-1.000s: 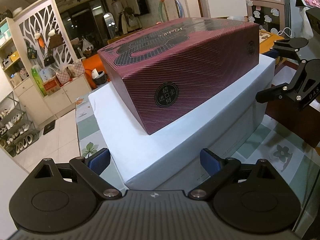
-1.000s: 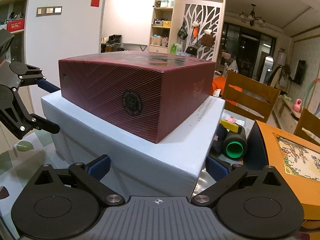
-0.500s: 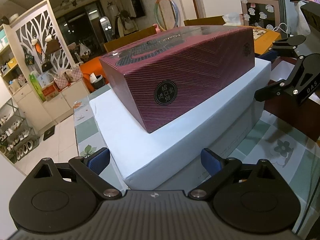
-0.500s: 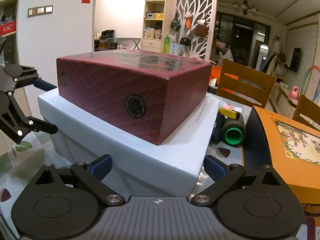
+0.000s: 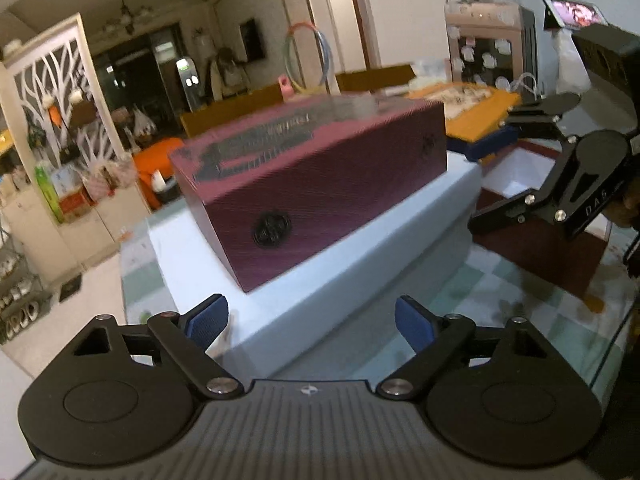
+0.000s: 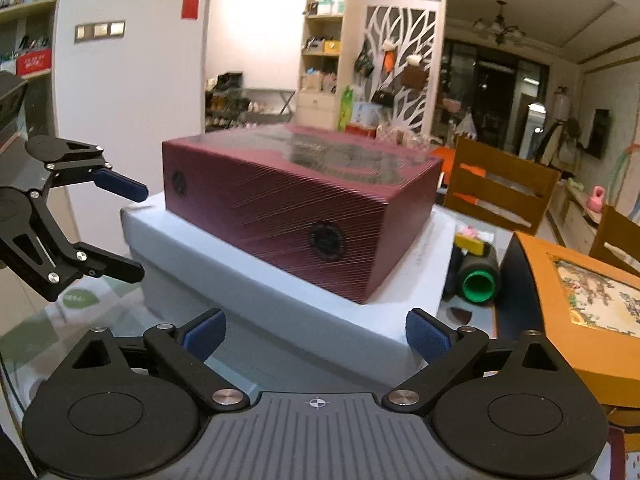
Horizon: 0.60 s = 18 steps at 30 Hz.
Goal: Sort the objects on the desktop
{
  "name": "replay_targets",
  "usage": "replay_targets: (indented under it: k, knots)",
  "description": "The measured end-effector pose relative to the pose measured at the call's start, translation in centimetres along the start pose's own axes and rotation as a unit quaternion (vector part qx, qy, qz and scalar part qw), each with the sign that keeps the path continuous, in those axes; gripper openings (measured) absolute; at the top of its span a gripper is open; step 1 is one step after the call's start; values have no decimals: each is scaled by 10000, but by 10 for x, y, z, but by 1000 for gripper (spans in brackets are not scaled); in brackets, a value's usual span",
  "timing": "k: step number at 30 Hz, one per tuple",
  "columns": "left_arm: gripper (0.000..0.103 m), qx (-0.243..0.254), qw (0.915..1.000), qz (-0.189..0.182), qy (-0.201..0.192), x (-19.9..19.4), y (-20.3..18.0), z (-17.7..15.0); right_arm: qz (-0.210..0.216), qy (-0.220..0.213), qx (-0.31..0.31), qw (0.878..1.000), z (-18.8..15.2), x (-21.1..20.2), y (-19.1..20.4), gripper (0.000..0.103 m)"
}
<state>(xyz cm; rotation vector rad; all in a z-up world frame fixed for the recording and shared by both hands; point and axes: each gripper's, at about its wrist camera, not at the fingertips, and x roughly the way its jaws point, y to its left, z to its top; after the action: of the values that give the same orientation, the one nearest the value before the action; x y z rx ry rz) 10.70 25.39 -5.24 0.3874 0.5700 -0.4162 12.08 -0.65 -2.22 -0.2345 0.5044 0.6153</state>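
Both tools, left (image 5: 310, 322) and right (image 6: 316, 336), spread wide, now farther back from maroon box (image 6: 296, 208).

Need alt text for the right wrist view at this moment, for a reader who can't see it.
A maroon box sits on a larger white box on a glass-topped table, straight ahead of the open right gripper. The open left gripper is at the left, an orange box at the right.

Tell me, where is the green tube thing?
In the right wrist view, the green-ended tube lies on the table's right side, between the white box and the orange box.
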Motion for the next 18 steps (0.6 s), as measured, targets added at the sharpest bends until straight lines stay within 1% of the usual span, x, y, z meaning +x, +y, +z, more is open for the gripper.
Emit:
replay_targets:
  k: [2, 4, 10, 15, 18]
  knots:
    - [94, -4, 10000, 27, 49, 3, -2, -4, 25, 133, 67, 9999, -2, 4, -1, 95]
    - [94, -60, 9999, 23, 85, 4, -2, -4, -54, 98, 52, 9999, -2, 3, -1, 95]
    - [94, -373, 9992, 100, -123, -12, 4, -2, -133, -34, 216, 9997, 4, -10, 1, 95]
    - [96, -380, 9989, 184, -209, -25, 0, -1, -179, -80, 230, 9995, 6, -23, 10, 95]
    - [97, -474, 9984, 157, -269, -32, -4, 0, -203, -52, 215, 9995, 6, -30, 16, 96]
